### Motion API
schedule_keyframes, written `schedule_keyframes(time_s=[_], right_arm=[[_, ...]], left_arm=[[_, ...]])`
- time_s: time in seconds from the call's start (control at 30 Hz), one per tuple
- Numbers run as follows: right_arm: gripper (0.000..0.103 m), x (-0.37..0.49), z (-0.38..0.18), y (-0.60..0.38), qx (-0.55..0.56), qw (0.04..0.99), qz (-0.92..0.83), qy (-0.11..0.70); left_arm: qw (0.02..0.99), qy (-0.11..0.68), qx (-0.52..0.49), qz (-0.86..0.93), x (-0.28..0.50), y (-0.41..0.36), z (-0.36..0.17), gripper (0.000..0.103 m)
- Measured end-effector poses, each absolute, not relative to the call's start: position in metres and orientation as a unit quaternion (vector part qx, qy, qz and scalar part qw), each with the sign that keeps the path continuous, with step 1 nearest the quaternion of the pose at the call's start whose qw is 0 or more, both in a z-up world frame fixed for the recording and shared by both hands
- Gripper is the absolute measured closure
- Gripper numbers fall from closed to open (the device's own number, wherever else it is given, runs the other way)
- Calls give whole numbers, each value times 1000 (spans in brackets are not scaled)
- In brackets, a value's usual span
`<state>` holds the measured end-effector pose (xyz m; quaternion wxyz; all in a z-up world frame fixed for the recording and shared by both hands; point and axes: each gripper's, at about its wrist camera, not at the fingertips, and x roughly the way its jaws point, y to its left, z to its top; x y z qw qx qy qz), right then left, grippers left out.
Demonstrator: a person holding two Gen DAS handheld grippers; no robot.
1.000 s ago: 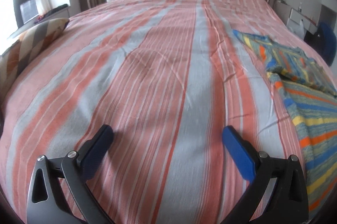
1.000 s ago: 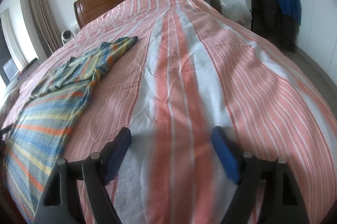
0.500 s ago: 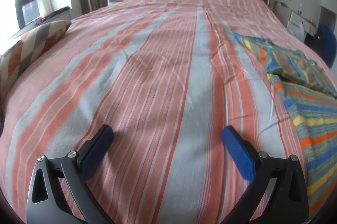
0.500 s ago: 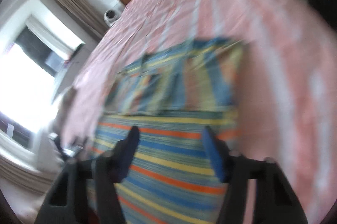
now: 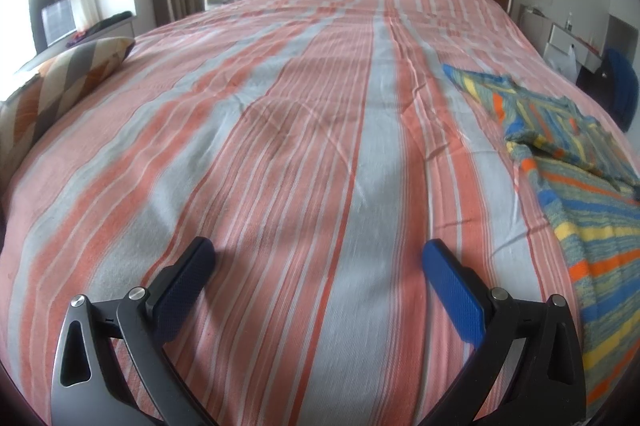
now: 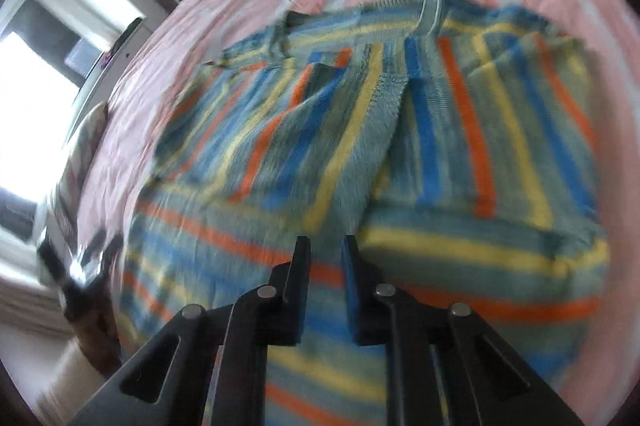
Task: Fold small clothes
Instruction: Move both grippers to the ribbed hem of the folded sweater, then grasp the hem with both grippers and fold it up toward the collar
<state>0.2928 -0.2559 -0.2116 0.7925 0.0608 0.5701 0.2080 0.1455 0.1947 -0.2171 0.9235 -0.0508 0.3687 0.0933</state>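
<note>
- Lying on the bed (image 5: 304,129), ahead of and under the right tongs (image 6: 326,246), the striped sweater (image 6: 400,153) is the task's thing; in the left wrist view it sits well off to the right of the left tongs (image 5: 316,262).
- The sweater looks part-folded: both sleeves appear laid in over the chest, meeting near the middle, while the lower body hangs unfolded toward the bed's near edge. That is a judgement, as the right wrist view is blurred.
- The right tongs have just been closing and now stand narrow, with a slim gap between the pads. Sweater fabric shows behind that gap, but whether any is pinched cannot be told from the blur; the pads do not visibly press on it.
- The left tongs stand wide with nothing between them, hovering over bare striped bedspread, apart from the sweater.
- Judged left to do: take hold of the lower hem, bring it up over the sleeves, and flatten the bundle. The left tongs would likely need to come over to share that lift.
- A patterned cushion (image 5: 60,81) lies far left of the left tongs, untouched.
</note>
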Motion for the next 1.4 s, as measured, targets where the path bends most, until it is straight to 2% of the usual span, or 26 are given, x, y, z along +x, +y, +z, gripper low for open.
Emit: schedule_keyframes(time_s=[0.07,0.13,0.27,0.43,0.63,0.83,0.97,1.07,1.13,1.17,1.23,1.27,1.3,1.33,1.37,1.4], right_arm=[[62,257,-196,-267,24,808,219,547],[52,224,-186,-281,-1,824,218,523],[46,150,-174,-332,-26,860,179,477],[44,80,-170,-395,33,888,110,446],[42,51,-167,-428,89,889,74,444],[42,38,-163,-412,81,846,143,507],[42,29,-185,-401,114,805,172,557],[42,25,-201,-392,100,789,175,580],[42,24,-209,-385,89,779,176,595],[42,23,-212,-381,85,774,180,601],[43,22,-214,-379,84,774,183,600],[45,24,-215,-378,87,775,185,598],[50,28,-218,-377,94,772,188,600],[68,31,-225,-375,98,763,192,610],[90,33,-228,-373,93,759,189,616],[97,34,-229,-373,90,759,187,617]], left_arm=[[923,370,-49,95,145,194,-217,0],[922,372,-42,102,145,193,-216,0],[917,381,-37,111,145,191,-215,0],[903,410,-64,111,139,195,-209,1],[884,447,-130,47,84,179,-194,1],[837,530,-132,-25,18,140,-204,1],[831,547,-88,-43,1,108,-206,3],[829,553,-61,-58,1,89,-206,18],[824,561,-44,-65,1,78,-210,21],[824,562,-36,-68,0,73,-210,27],[822,564,-33,-72,0,67,-211,39],[820,566,-37,-75,1,65,-211,54],[818,570,-39,-75,2,64,-212,80],[813,575,-45,-82,4,64,-214,97],[806,583,-54,-91,6,64,-215,99],[806,582,-60,-90,6,65,-214,100]])
